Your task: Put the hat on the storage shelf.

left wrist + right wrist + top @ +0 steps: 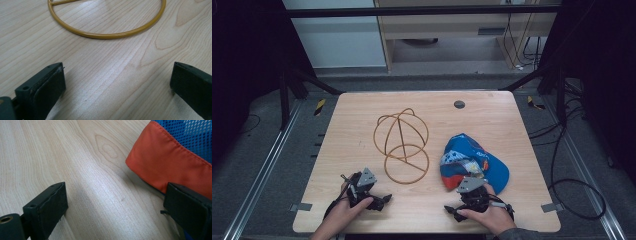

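Pale wooden counter point(362, 145) carries a gold wire frame point(402, 145) at centre and a blue-orange cap point(472, 162) right of it. Left gripper point(384, 200) and right gripper point(451, 211) rest near the front edge, jaws apart, empty.

A blue mesh cap with an orange band and a multicoloured printed panel point(472, 162) lies on a pale wooden table with wavy brown grain point(492, 120). Beside it sits a mustard-yellow wire frame of rings and loops point(402, 145). The left gripper point(379, 200) and right gripper point(457, 210) are black with grey top plates.
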